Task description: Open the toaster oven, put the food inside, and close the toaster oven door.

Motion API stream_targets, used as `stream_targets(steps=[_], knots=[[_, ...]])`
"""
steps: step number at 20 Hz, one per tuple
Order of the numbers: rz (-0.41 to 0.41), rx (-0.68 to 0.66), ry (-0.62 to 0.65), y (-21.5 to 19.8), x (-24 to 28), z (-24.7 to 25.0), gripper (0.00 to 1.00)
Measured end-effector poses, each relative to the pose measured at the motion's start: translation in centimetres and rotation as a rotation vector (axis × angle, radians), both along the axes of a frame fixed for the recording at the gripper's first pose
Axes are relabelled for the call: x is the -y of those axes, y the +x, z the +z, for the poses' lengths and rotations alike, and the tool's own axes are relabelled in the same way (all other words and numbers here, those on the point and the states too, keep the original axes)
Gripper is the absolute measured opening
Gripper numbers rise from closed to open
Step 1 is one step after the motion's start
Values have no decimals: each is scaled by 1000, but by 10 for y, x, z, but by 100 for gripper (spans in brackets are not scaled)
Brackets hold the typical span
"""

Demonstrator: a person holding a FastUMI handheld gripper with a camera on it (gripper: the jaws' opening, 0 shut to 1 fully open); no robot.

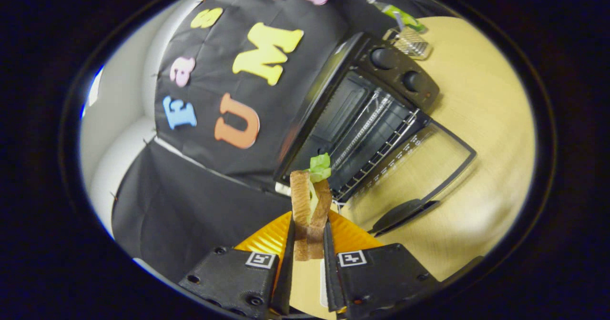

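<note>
My gripper [309,244] pinches the brown toast sandwich with green lettuce [310,210] at lower centre, above the orange ribbed plate [267,236]. The black toaster oven [367,115], centre-right, has its glass door [424,172] down. Risks — lettuce slipping out, bread snagging the wire rack [376,139]. No readable writing on the oven.

Tongs [309,244] clamped on sandwich [310,210], both fingers pressing bread, lettuce at top. Orange plate [350,236] just behind sandwich. Toaster oven [367,120] beyond sandwich, door [429,167] open flat on counter [486,120], rack [376,144] visible inside.
</note>
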State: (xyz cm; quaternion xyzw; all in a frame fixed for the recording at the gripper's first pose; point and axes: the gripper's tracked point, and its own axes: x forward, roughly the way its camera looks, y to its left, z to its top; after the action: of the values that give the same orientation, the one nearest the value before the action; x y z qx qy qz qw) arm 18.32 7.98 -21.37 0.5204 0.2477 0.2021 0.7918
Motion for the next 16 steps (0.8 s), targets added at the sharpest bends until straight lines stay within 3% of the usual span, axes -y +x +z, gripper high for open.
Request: stream_targets(steps=[4, 7, 13, 16], knots=[[-209, 44, 123, 39, 35, -4, 34], [-319, 21, 132, 83, 45, -17, 34], [-343, -21, 161, 159, 19, -26, 34], [-367, -44, 90, 172, 6, -40, 35]])
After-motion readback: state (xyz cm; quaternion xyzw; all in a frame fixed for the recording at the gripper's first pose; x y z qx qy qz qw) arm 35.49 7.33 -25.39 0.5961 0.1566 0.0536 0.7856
